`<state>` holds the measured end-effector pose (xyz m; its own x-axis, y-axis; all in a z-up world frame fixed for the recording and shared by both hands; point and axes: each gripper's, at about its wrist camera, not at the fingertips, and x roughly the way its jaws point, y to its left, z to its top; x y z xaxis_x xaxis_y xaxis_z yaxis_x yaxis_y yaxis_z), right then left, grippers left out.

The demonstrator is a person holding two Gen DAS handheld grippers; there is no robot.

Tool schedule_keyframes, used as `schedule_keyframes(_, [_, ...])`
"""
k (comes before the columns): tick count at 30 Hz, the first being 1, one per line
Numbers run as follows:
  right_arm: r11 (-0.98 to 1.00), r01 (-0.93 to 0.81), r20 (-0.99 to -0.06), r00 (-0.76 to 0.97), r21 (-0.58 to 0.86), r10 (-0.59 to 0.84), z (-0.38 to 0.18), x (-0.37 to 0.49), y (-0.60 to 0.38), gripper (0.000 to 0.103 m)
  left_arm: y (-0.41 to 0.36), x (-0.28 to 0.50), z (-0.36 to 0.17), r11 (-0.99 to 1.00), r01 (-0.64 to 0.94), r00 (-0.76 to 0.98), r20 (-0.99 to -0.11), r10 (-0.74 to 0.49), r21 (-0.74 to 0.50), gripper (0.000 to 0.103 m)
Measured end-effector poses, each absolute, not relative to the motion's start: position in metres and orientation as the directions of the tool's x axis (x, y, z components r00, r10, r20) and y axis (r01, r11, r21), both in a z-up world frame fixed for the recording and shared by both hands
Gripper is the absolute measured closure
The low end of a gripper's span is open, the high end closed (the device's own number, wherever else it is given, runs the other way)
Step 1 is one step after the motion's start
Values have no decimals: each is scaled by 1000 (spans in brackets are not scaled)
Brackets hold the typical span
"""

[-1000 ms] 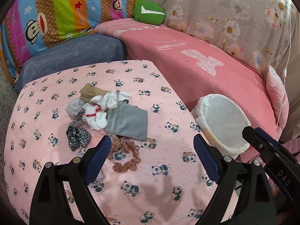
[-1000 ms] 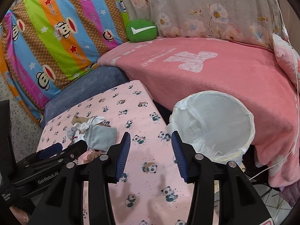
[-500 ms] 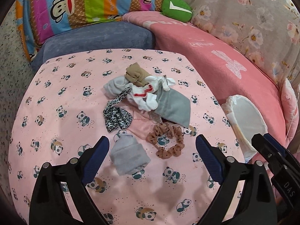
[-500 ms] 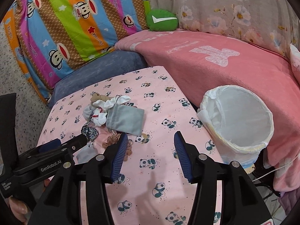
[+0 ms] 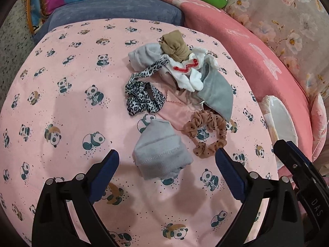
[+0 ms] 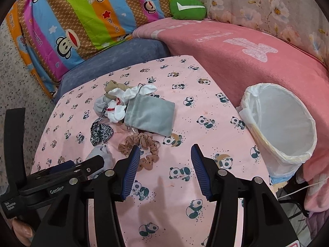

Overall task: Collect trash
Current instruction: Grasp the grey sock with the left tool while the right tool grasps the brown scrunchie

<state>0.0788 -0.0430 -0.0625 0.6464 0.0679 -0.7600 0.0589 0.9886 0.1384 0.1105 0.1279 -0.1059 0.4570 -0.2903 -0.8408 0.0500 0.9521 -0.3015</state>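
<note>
The left gripper [image 5: 166, 173] hung over the panda-print tabletop [image 5: 61, 103] with its jaws spread wide and gripping nothing, having just been opening, and the folded grey cloth [image 5: 161, 150] lay right between its blue pads, untouched by either. That cloth ran lengthwise away from the gripper, its narrow end pointing toward the far pile and its stitched hem nearest the fingers. Just beside the right-hand pad sat the brown dotted scrunchie [image 5: 205, 133], a flat ring touching the corner of the grey pouch [image 5: 218, 96]. The pouch stretched on a diagonal from the white socks [image 5: 185, 72] down toward the bin side. A leopard-print band [image 5: 144, 96] trailed up toward the pale grey sock and the tan bundle [image 5: 174, 45] at the back of the heap. The right gripper [image 6: 162, 173] stood about half open, also just widened, with nothing in its grasp, the scrunchie [image 6: 139, 146] lying by its left pad. To its right, off the table's edge, the lined trash bin [image 6: 287, 123] gaped open against the pink sofa cover [image 6: 246, 61]. Bare tablecloth lay open on the near and left sides of the pile.
</note>
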Motion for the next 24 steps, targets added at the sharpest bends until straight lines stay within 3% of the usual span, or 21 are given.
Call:
schedule_keyframes(3, [989, 59, -772, 632, 137, 69, -71, 87, -39, 50, 130, 113, -118, 950, 44, 423, -855, -299, -310, 15])
schedule_keyframes(10, [986, 65, -799, 595, 151, 83, -95, 107, -33, 50, 143, 116, -131, 911, 52, 363, -842, -400, -410, 47])
schedule_keyframes(17, [984, 55, -826, 553, 167, 109, -119, 126, -25, 50, 152, 115, -125, 898, 54, 381, -822, -423, -437, 62])
schedule_keyframes(22, [983, 49, -843, 523, 178, 127, -134, 137, -20, 61, 155, 116, -121, 900, 54, 394, -819, -417, -432, 64])
schedule_keyframes(24, [982, 45, -854, 502, 182, 135, -141, 139, -19, 76, 152, 117, -119, 904, 54, 401, -820, -408, -423, 64])
